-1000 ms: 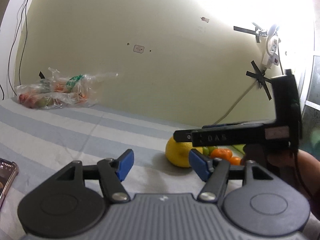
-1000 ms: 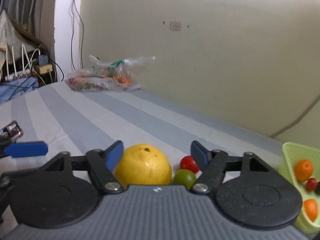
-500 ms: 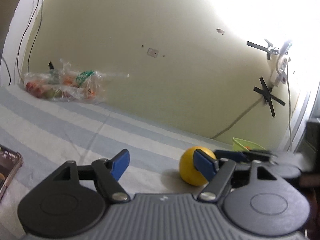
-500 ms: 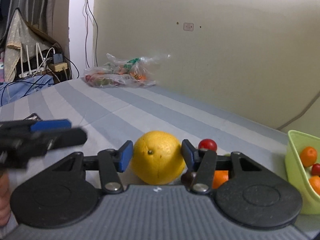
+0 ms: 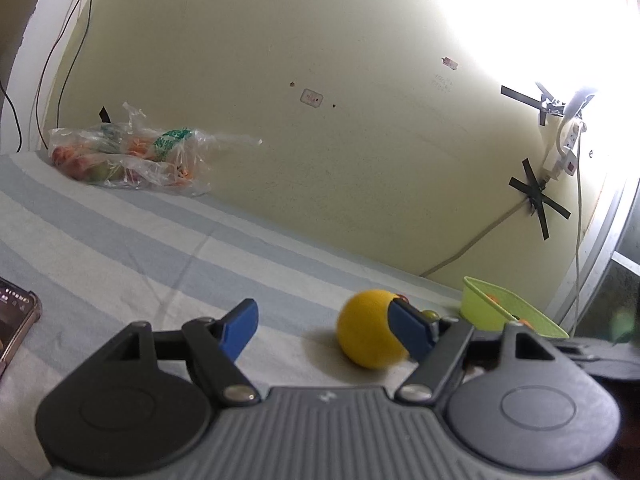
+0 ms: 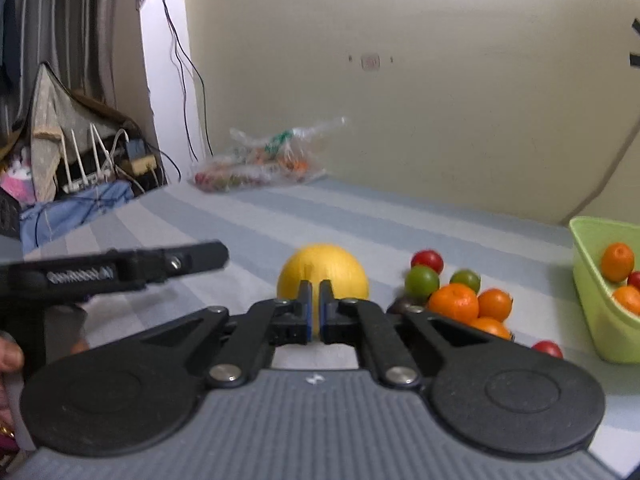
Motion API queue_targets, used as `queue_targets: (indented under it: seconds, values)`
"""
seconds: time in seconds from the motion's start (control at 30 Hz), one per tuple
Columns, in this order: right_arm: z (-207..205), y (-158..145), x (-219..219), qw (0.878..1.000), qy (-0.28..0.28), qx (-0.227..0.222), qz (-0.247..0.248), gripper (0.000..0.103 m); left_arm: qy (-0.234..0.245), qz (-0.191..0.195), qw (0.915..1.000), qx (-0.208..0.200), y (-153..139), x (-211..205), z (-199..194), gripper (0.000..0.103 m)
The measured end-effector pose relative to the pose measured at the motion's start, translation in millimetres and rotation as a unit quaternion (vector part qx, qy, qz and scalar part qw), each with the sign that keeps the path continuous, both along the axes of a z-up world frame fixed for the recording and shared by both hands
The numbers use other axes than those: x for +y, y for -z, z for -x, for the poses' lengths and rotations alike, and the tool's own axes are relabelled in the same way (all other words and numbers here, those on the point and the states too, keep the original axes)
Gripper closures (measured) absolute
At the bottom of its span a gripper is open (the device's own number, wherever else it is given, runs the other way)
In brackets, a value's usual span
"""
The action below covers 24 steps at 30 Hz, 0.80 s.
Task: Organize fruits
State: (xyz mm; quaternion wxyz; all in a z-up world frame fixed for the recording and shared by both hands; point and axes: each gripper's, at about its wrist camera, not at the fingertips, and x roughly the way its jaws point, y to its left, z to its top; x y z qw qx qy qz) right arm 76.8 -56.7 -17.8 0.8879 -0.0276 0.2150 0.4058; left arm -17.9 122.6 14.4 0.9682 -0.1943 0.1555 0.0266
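Observation:
A large yellow citrus fruit [image 6: 322, 270] lies on the striped cloth, also in the left wrist view [image 5: 366, 334]. My right gripper [image 6: 315, 312] is shut and empty, just short of the fruit. My left gripper [image 5: 326, 330] is open and empty, with the fruit beyond its right finger; it also shows at the left of the right wrist view [image 6: 120, 270]. Small oranges [image 6: 454, 302], green fruits [image 6: 421, 282] and red tomatoes [image 6: 427, 260] lie to the right of the yellow fruit. A lime-green basket [image 6: 592, 304] holds oranges.
A clear plastic bag of produce [image 5: 124, 156] lies against the far wall, also in the right wrist view [image 6: 260, 160]. A phone [image 5: 14, 320] lies at the left edge. Cables and a router sit beyond the left end [image 6: 88, 160].
My right gripper has shut and pulled back from the yellow fruit, which stays on the cloth. My left gripper stays open and has shifted left of the fruit.

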Motion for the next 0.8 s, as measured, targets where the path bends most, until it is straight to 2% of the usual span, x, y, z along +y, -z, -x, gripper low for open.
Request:
queue_targets:
  seconds: [0.07,0.17,0.23,0.27,0.33,0.43,0.5,0.6,0.63,0.67,0.7,0.73,0.8]
  values:
    - [-2.4,3.3,-2.0,1.000,0.001,0.016,-0.006,0.094,0.002,0.008,1.0000,0.001,-0.2,2.7,-0.1,0.027]
    - [0.5,0.9,-5.2,1.000,0.004,0.008,-0.009,0.083,0.022,0.035,0.9991,0.013,-0.9,10.1,-8.2,0.025]
    - [1.9,-2.1,-6.2,1.000,0.004,-0.010,-0.004,0.058,0.039,0.046,0.9980,0.019,-5.1,14.5,-18.6,0.021]
    - [2.1,-2.9,-6.8,1.000,0.006,-0.020,-0.001,0.053,0.045,0.049,0.9975,0.022,-7.9,15.7,-24.5,0.014]
    - [0.0,-4.2,-3.7,0.999,0.006,-0.037,0.007,0.049,0.064,0.055,0.9961,0.026,-14.5,17.3,-40.5,0.007]
    - [-8.0,-5.0,8.5,0.998,0.000,-0.056,0.030,0.042,0.077,0.046,0.9954,0.032,-20.5,14.7,-68.8,0.007]
    - [-14.7,-3.4,20.5,0.997,-0.009,-0.063,0.050,0.040,0.095,0.053,0.9929,0.049,-18.2,10.7,-86.0,0.007]
    - [-22.4,-0.4,36.7,0.995,-0.021,-0.067,0.071,0.033,0.124,0.067,0.9871,0.075,-6.0,2.4,-97.0,0.013]
    - [-26.0,2.4,43.6,0.994,-0.032,-0.058,0.086,0.033,0.128,0.056,0.9863,0.087,-1.5,-1.7,-98.4,0.020]
    - [-28.5,6.4,49.8,0.993,-0.037,-0.049,0.101,0.029,0.129,0.046,0.9856,0.099,2.9,-4.6,-99.3,0.029]
    - [-28.2,11.4,54.5,0.991,-0.028,-0.058,0.114,0.027,0.131,0.041,0.9843,0.111,7.9,-6.1,-100.3,0.034]
    - [-26.5,15.9,58.4,0.989,-0.021,-0.071,0.127,0.029,0.129,0.043,0.9833,0.120,11.9,-5.8,-100.8,0.038]
    - [-23.5,20.2,60.8,0.987,-0.011,-0.086,0.137,0.036,0.129,0.050,0.9830,0.121,14.9,-3.5,-99.5,0.039]
